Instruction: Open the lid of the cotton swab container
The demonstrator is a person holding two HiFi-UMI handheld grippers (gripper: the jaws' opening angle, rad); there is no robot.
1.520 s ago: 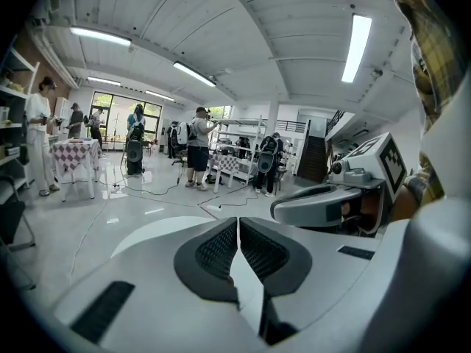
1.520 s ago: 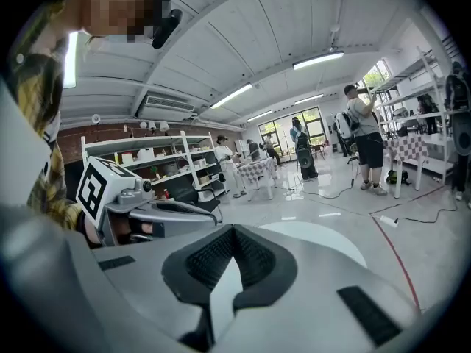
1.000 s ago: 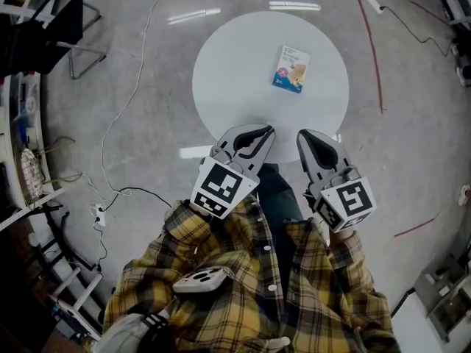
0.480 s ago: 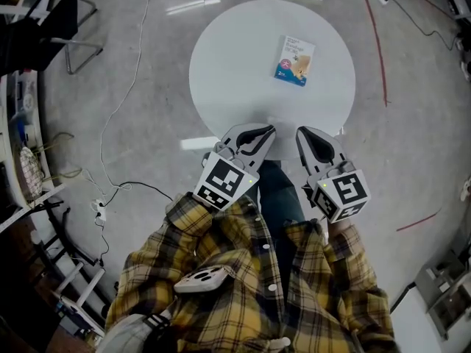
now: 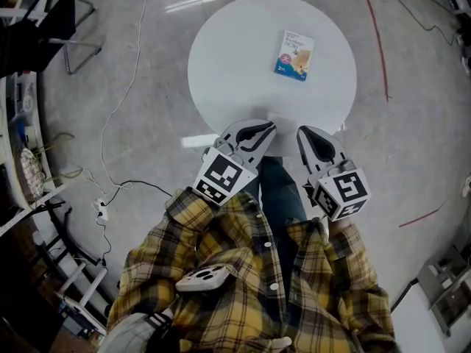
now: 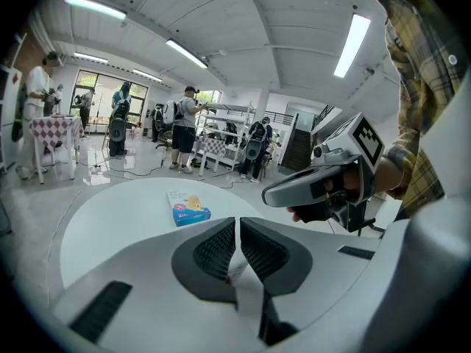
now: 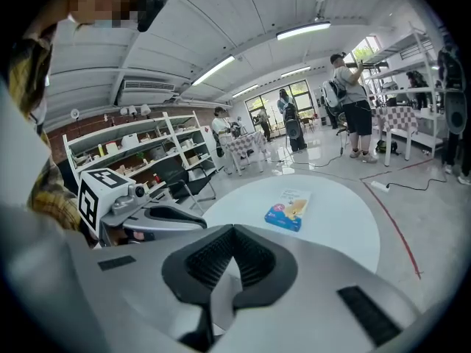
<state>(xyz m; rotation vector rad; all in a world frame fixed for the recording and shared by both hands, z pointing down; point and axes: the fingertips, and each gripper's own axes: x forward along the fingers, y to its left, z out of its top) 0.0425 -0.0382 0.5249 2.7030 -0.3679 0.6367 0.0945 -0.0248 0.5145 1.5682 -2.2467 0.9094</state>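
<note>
The cotton swab container (image 5: 294,54) is a flat white and blue box, lying lid closed on the far right part of the round white table (image 5: 235,65). Both grippers hover side by side at the table's near edge, well short of the box. My left gripper (image 5: 259,129) is shut and empty, and so is my right gripper (image 5: 307,134). In the left gripper view the box (image 6: 188,207) lies ahead and to the left of the shut jaws (image 6: 237,225). From the right gripper view the box (image 7: 288,210) is ahead and to the right of the shut jaws (image 7: 234,232).
A dark chair (image 5: 66,20) stands on the floor at the far left, with cables (image 5: 125,101) trailing beside it. A red tape line (image 5: 379,43) runs along the floor right of the table. Several people and shelves (image 7: 140,153) stand in the background.
Both grippers have sunk a little at the table's near edge and stay shut. The box lies where it was on the table.
</note>
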